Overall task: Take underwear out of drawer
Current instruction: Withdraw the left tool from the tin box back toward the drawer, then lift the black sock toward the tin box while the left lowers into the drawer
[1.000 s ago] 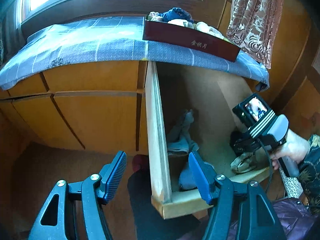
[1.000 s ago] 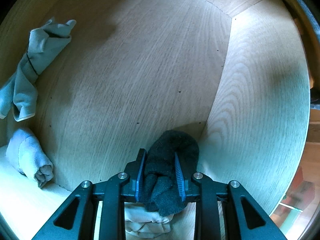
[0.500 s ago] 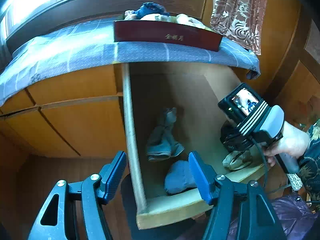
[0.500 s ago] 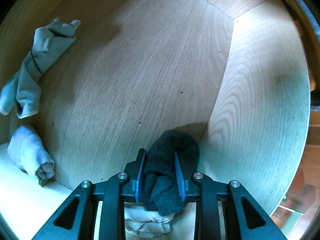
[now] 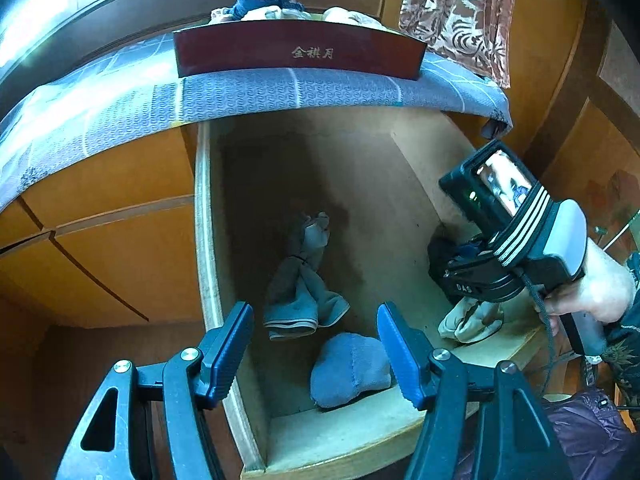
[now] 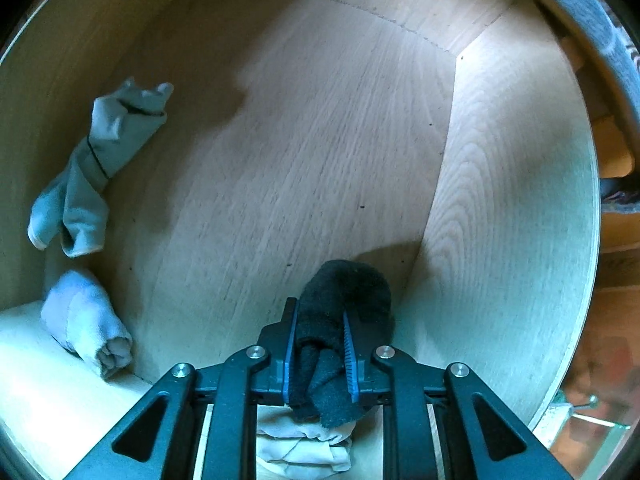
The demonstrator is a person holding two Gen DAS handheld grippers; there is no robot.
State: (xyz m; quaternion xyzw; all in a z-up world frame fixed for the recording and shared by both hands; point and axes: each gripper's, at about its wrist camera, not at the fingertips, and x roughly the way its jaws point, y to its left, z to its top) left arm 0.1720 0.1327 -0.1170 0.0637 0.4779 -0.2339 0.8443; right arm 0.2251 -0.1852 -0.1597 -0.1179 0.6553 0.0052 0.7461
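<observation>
Underwear here is a dark knitted bundle point(image 6: 344, 308) lying at 6 o'clock in the right wrist view, in the near right corner of the drawer point(image 6: 320, 140), between the pads of the right claw point(image 6: 318, 354), whose jaws are closing and pressing on the cloth. The pale wooden drawer stands pulled out below a bed with a grey-blue patterned sheet point(image 5: 240, 96). On the bed, at 12 o'clock in the left wrist view, stands a dark red box point(image 5: 298, 54) heaped with garments, and a patterned curtain point(image 5: 456, 12) hangs at 1 o'clock. In the drawer a grey-green twisted garment point(image 5: 300, 284) lies along the left side, at 9 o'clock in the right wrist view, with a light blue rolled bundle point(image 5: 350, 372) just beside it toward the front wall. A cream bundle point(image 6: 302, 448) lies under the dark one, touching it. The left claw point(image 5: 316, 354) hovers released over the front left corner, nothing between its pads.
</observation>
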